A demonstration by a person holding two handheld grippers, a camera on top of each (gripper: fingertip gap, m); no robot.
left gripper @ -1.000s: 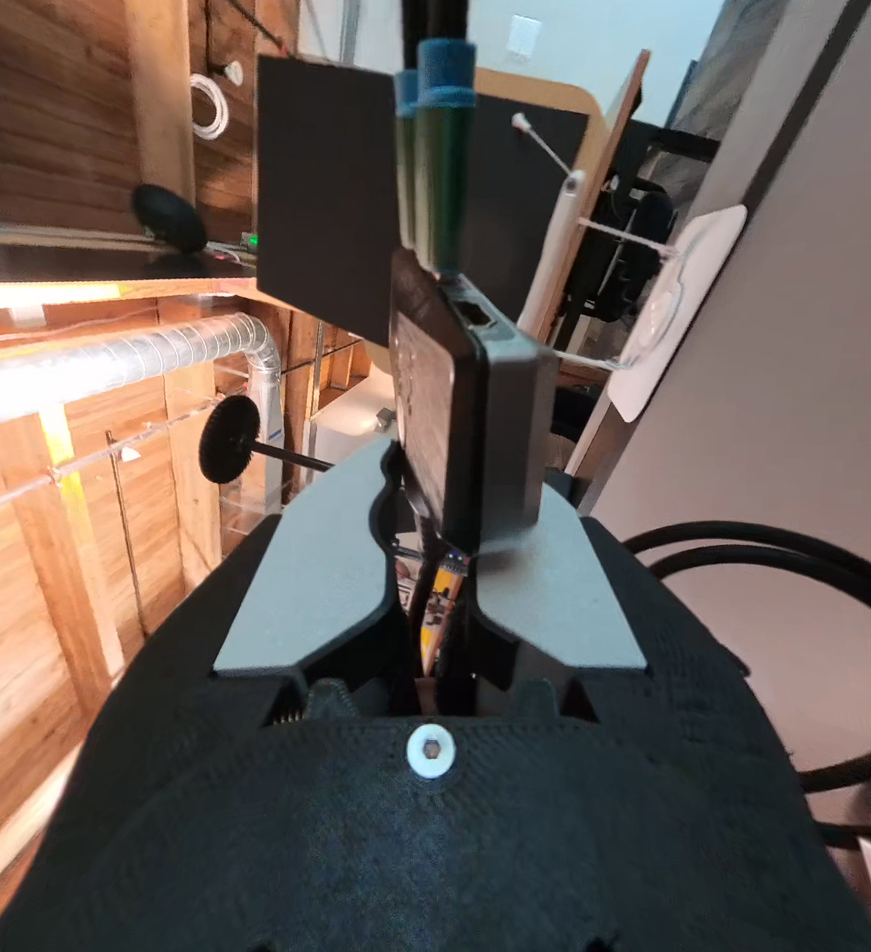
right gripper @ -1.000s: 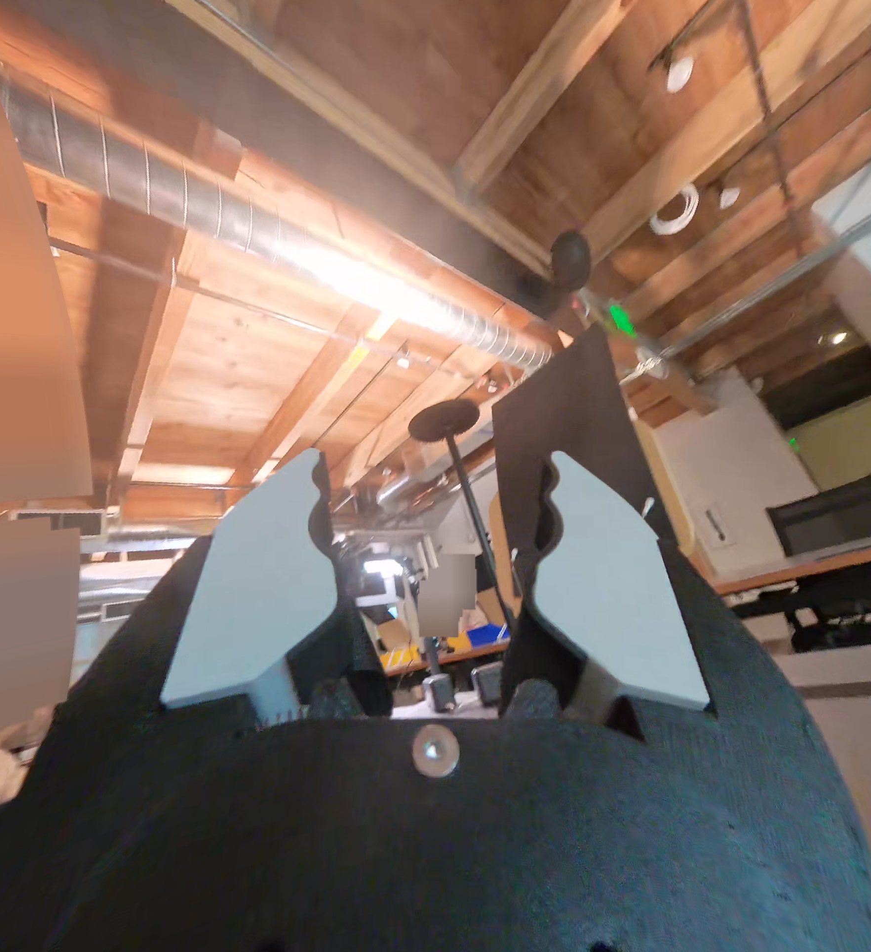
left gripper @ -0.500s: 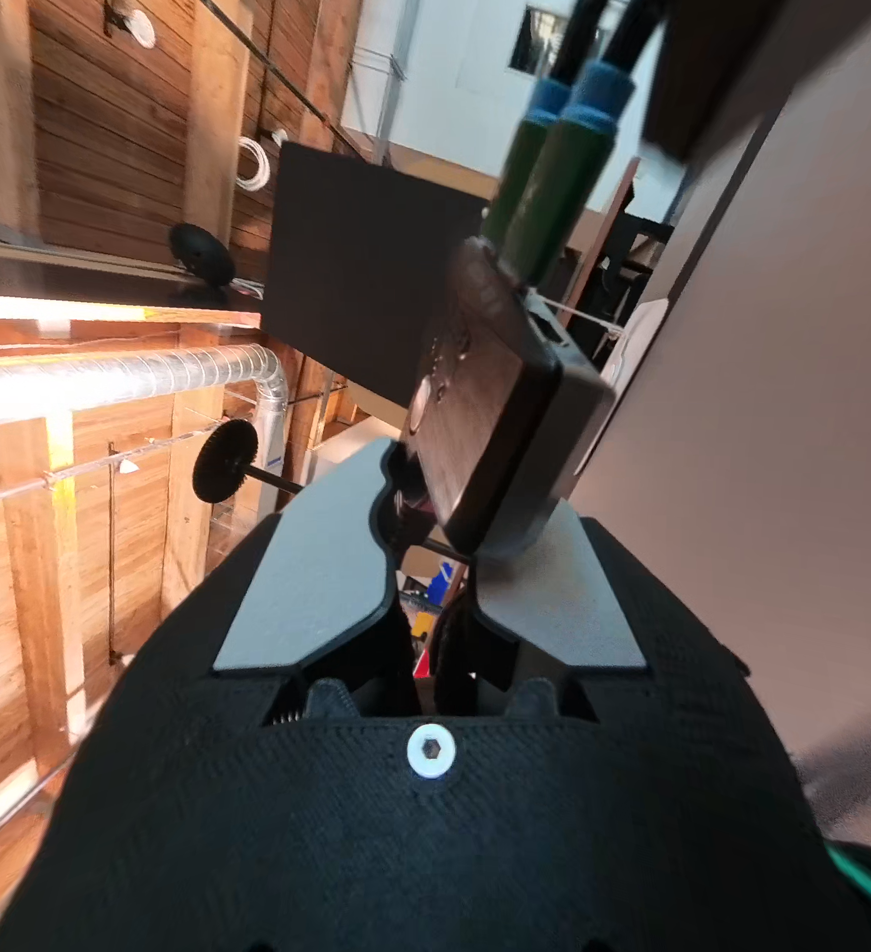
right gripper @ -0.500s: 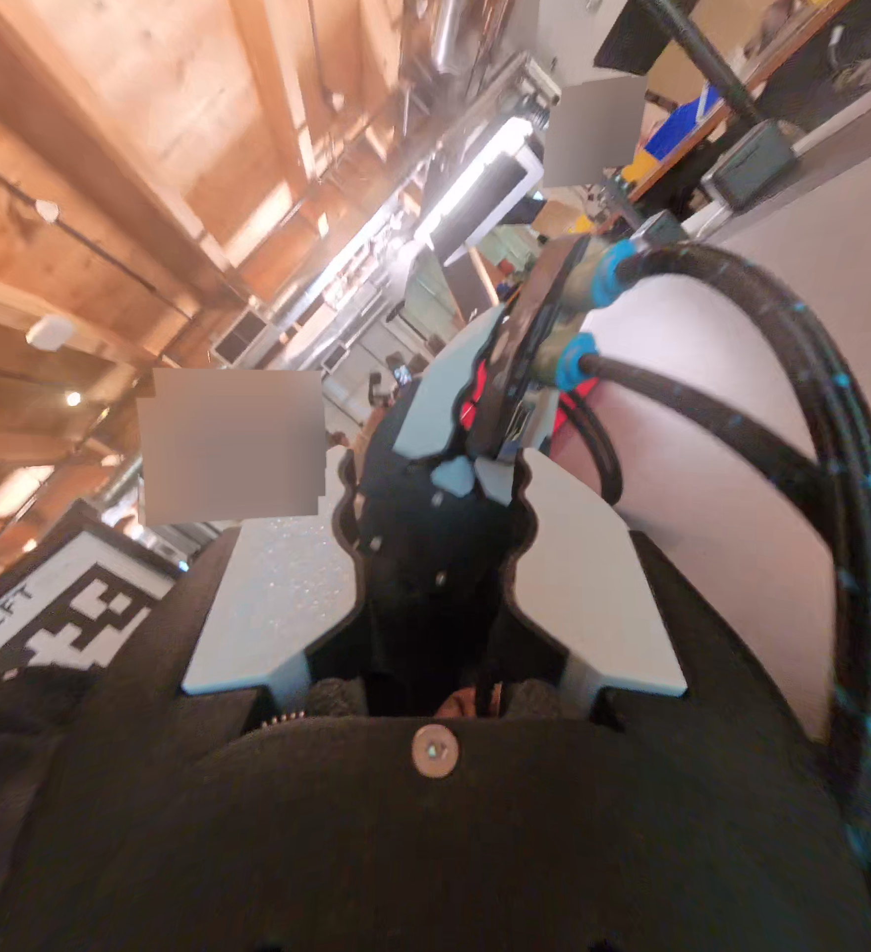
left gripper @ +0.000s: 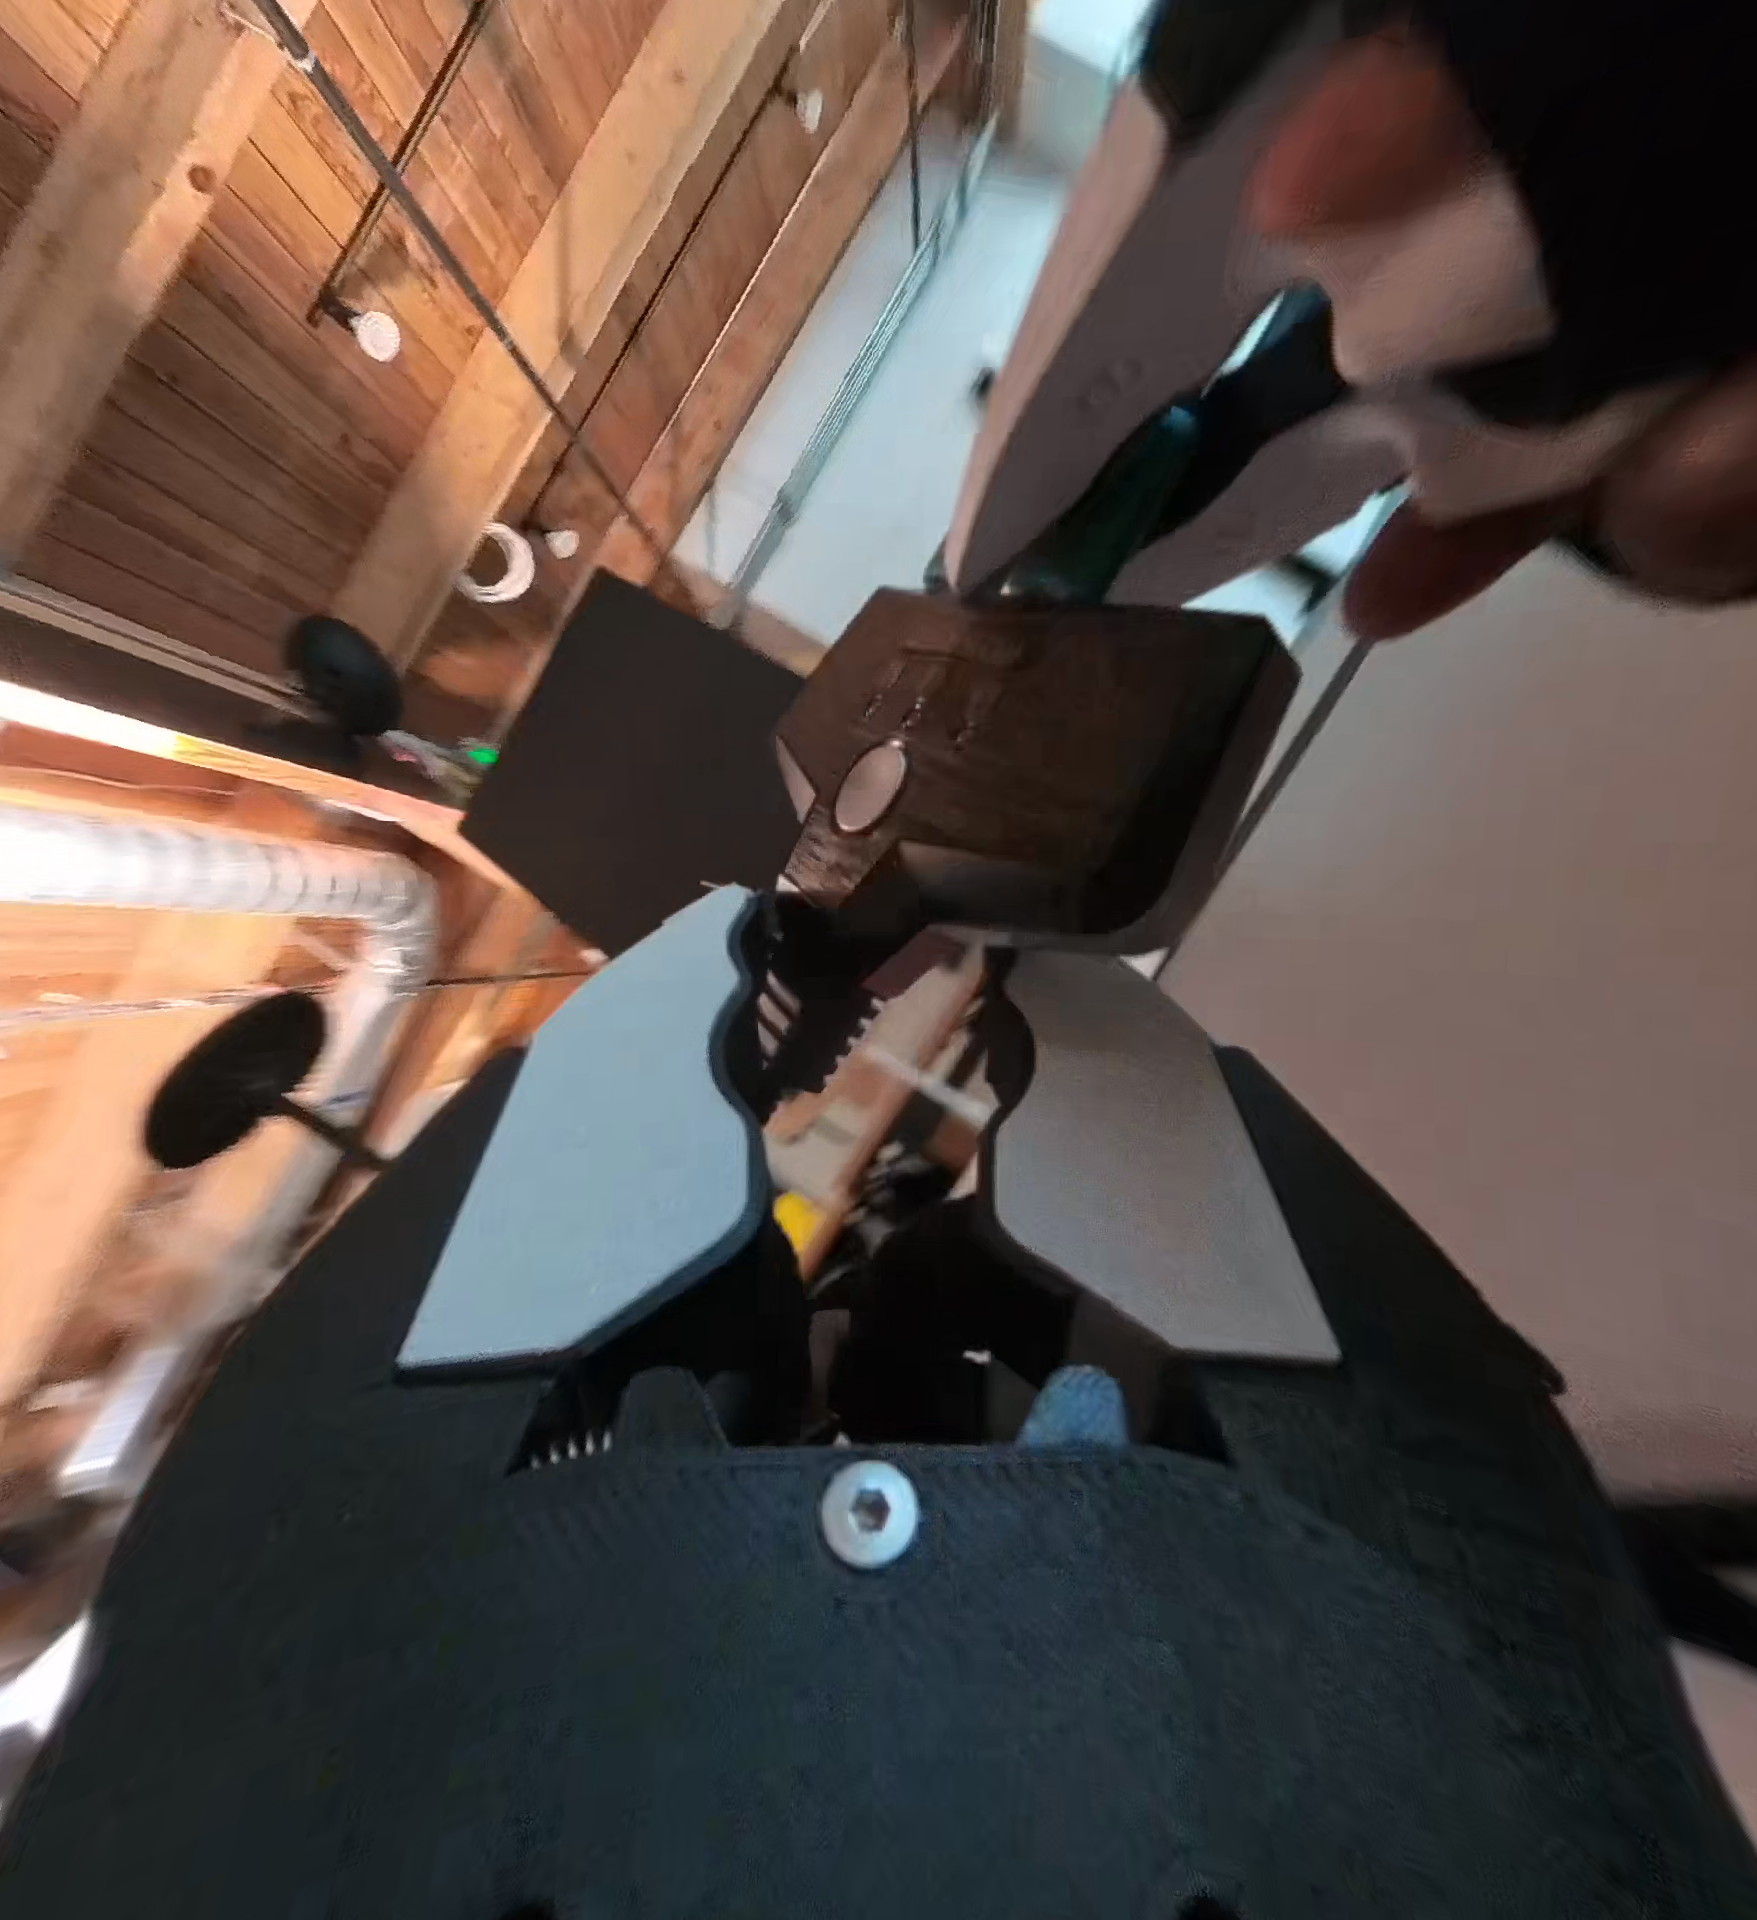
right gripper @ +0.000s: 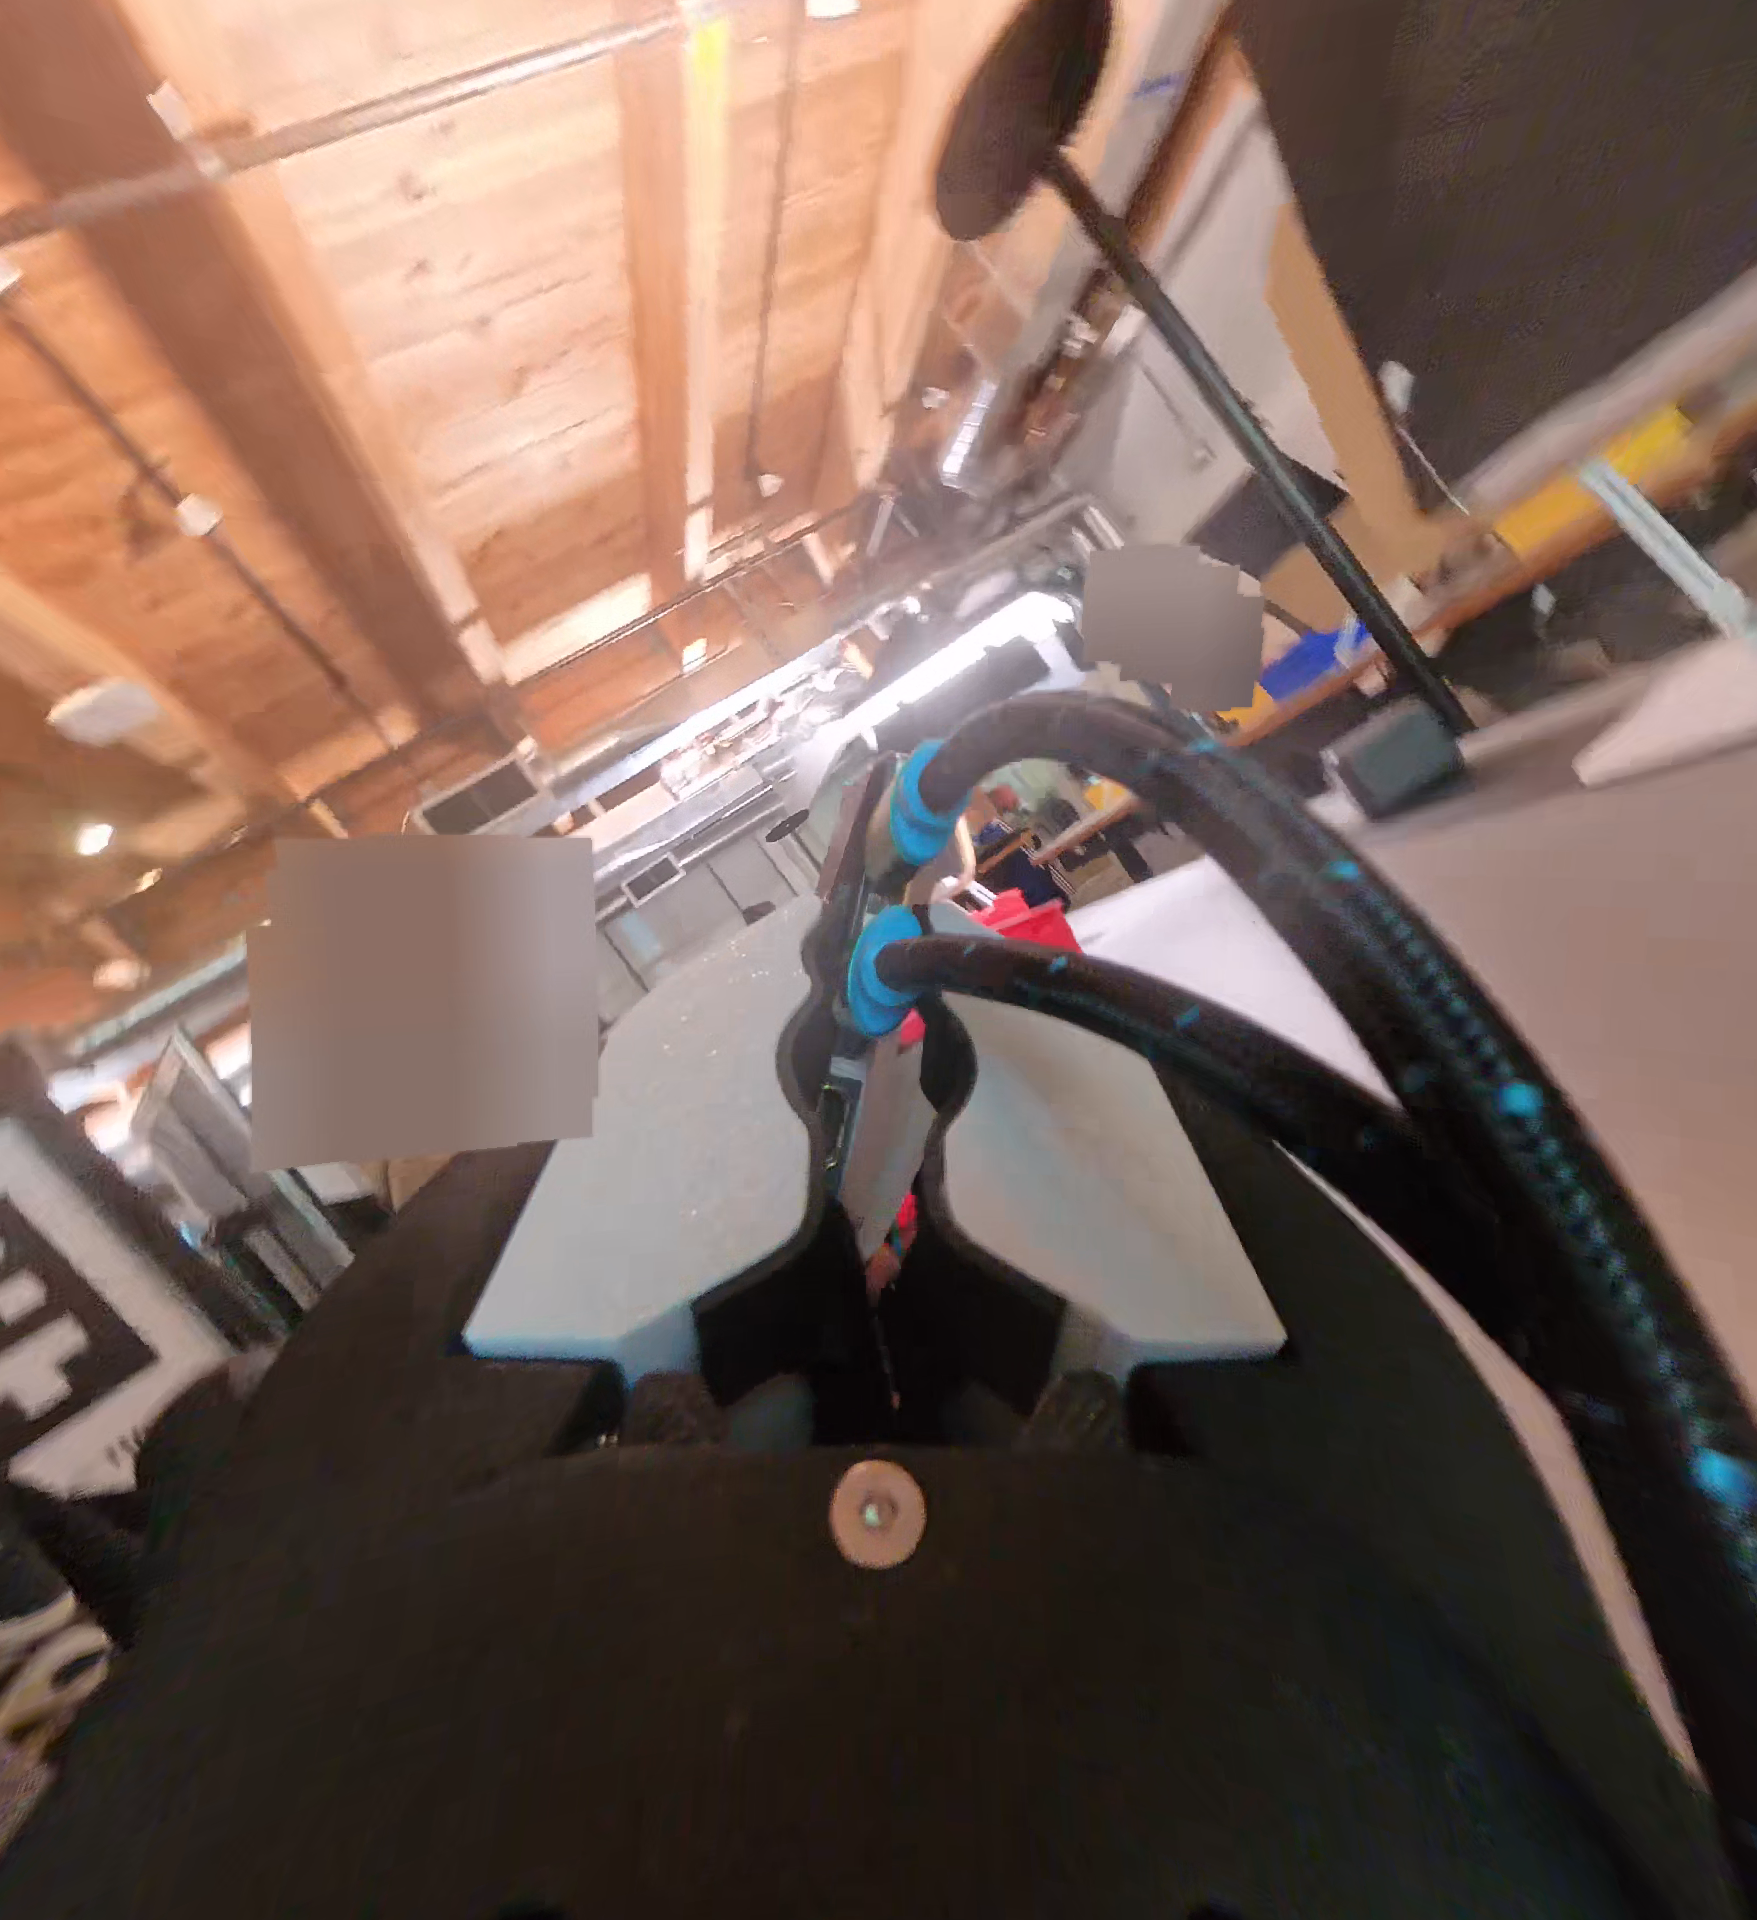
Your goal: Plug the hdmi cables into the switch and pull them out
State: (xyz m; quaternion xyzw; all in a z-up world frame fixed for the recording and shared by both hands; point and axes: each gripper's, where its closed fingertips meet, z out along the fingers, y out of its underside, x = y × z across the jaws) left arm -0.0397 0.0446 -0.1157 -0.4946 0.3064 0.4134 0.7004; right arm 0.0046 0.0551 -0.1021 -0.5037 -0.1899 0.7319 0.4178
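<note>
The dark HDMI switch (left gripper: 1040, 769) lies tilted across the tips of my left gripper (left gripper: 879, 925), broad face toward the camera. The left jaws stand apart with a gap showing between them. My right gripper (right gripper: 879, 997) is shut on the lower HDMI plug (right gripper: 874, 987), which has a blue collar and sits in the switch (right gripper: 843, 862), seen edge-on. In the left wrist view the right gripper (left gripper: 1050, 577) comes in from above with its fingers (left gripper: 1040, 364) around the green plug (left gripper: 1113, 509). Two black braided cables (right gripper: 1373, 935) arc off to the right.
A beige table top (left gripper: 1528, 1039) fills the right side and also shows in the right wrist view (right gripper: 1632, 987). A person's hand (left gripper: 1632, 468) is at the upper right. A black stand with a round disc (left gripper: 230, 1081) and a black panel (left gripper: 635, 769) stand behind.
The right gripper swung in from facing the ceiling and closed on the lower plug. The switch turned broad face up at the left fingertips, and the left jaws widened.
</note>
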